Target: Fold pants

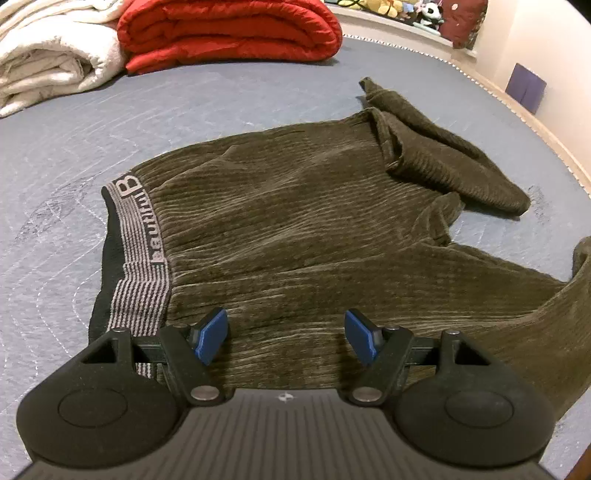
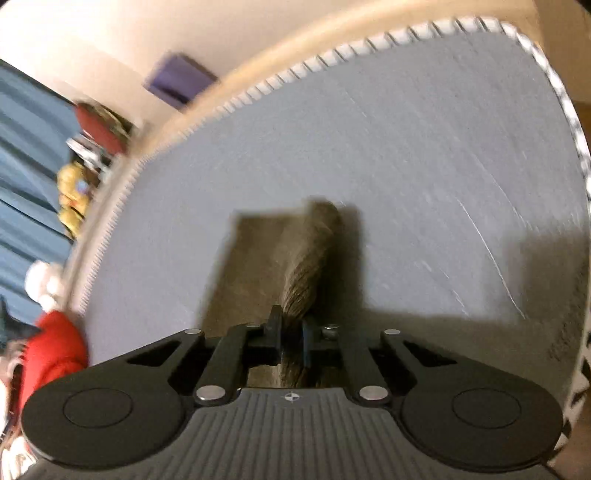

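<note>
Mattress (image 1: pixel 240 103) in grey-blue quilted cover, filling most of both views, edged with a white zigzag trim along the far border. Stacked at its far end in the left wrist view: red quilted duvet (image 1: pixel 229 33), folded in thick layers, and beside it a cream blanket (image 1: pixel 48 55), also folded, touching the red one. Beyond the bed, soft toys (image 1: pixel 406 9) along a ledge, and a purple patch (image 1: pixel 525 88) on the pale wall.

Spread across the middle of the mattress: olive-brown ribbed pants (image 1: pixel 295 229), lying mostly flat, waist to the left, legs running off to the right. Far leg crumpled and doubled back on itself near the right edge; near leg trailing out toward the lower right. Striped grey waistband (image 1: pixel 138 258) with lettering, black lining showing along its outer edge.

Left gripper (image 1: pixel 286 338) hovering just above the pants near the waist, blue pads (image 1: pixel 212 336) spread wide, nothing between them.

Right gripper (image 2: pixel 291 332) clenched on a bunched fold of the pants (image 2: pixel 314 258), cloth fanning out forward from the closed fingers and lifted off the mattress (image 2: pixel 406 147), with a flatter stretch lying to its left. Right wrist view heavily blurred; finer detail not readable.
</note>
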Demonstrator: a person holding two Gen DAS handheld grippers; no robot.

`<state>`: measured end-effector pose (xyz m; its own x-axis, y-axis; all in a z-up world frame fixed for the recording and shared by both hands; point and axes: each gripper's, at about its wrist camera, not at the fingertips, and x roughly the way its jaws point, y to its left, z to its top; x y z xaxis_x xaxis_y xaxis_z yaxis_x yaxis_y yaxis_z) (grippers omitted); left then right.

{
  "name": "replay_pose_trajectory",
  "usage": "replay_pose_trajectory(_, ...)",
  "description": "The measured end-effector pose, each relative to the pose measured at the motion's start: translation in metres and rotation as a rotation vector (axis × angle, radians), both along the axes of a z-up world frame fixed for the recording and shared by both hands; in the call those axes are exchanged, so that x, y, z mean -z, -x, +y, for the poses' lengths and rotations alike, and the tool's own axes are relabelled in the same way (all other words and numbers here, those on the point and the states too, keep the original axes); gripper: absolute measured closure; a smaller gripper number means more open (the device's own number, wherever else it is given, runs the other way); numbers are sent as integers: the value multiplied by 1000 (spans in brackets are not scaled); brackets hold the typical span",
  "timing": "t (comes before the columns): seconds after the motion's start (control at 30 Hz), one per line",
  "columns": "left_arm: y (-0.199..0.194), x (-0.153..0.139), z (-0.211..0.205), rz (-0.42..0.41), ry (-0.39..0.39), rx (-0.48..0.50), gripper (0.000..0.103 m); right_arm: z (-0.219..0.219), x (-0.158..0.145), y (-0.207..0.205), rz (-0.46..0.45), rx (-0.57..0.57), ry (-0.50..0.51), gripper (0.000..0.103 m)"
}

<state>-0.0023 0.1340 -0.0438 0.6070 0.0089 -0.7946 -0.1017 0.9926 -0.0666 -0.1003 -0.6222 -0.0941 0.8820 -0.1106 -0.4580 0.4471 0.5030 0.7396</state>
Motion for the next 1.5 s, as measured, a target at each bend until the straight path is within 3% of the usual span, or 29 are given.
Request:
replay_pose_trajectory(0.07,1,-1,-2,-5,5,14,28,8,-30,11,-58,24,156,95)
replay_pose_trajectory(0.1,1,-2,-3,-6,4,20,28,10,-37,16,-19,58,230,96)
replay_pose_trajectory(0.17,1,-1,-6,-5,2,32,27,4,-32,23,199,228,322,99)
replay_pose_trajectory(0.23,0,0,-8,0,-2,42,27,-17,-9,30,378,325,246,99)
replay_pose_trajectory(0.27,-1,1,-9,3,-5,46,27,-30,5,34,388,320,158,98)
replay_pose_trajectory(0.33,-2,2,-10,6,-6,47,27,-43,22,32,345,241,59,95)
replay_pose_trajectory(0.47,-2,1,-14,3,-5,49,26,-45,24,28,248,140,84,95)
replay_pose_trajectory(0.6,0,1,-15,-1,-16,51,25,-47,33,28,289,91,50,95)
replay_pose_trajectory(0.7,-1,2,-11,1,-16,38,25,-37,38,14,329,43,95,95)
replay_pose_trajectory(0.77,-2,2,-10,2,-16,33,25,-25,35,2,300,-28,122,94)
replay_pose_trajectory(0.87,-2,2,-9,1,-12,33,25,-10,9,-5,-64,-197,122,94)
replay_pose_trajectory(0.93,-2,2,-10,0,-11,37,25,0,-12,-1,-164,-208,209,94)
replay_pose_trajectory(1.0,-2,2,-10,0,-13,42,25,-4,-11,-1,-100,-137,225,94)
replay_pose_trajectory(1.13,-4,2,-10,1,-8,40,25,-26,19,-4,154,17,166,92)
replay_pose_trajectory(1.23,-4,2,-13,-1,-13,50,25,-36,34,-5,147,2,92,92)
replay_pose_trajectory(1.27,-5,2,-14,-1,-13,53,25,-38,35,-8,117,-19,77,87)
replay_pose_trajectory(1.33,-5,3,-16,0,-14,57,25,-40,37,-10,39,-55,31,70)
replay_pose_trajectory(1.37,-5,3,-17,0,-16,58,25,-38,35,-13,18,-65,14,50)
replay_pose_trajectory(1.4,-5,3,-17,0,-18,59,25,-36,36,-16,7,-74,5,44)
replay_pose_trajectory(1.5,-3,3,-16,0,-18,57,25,-33,43,-28,3,-107,-39,45)
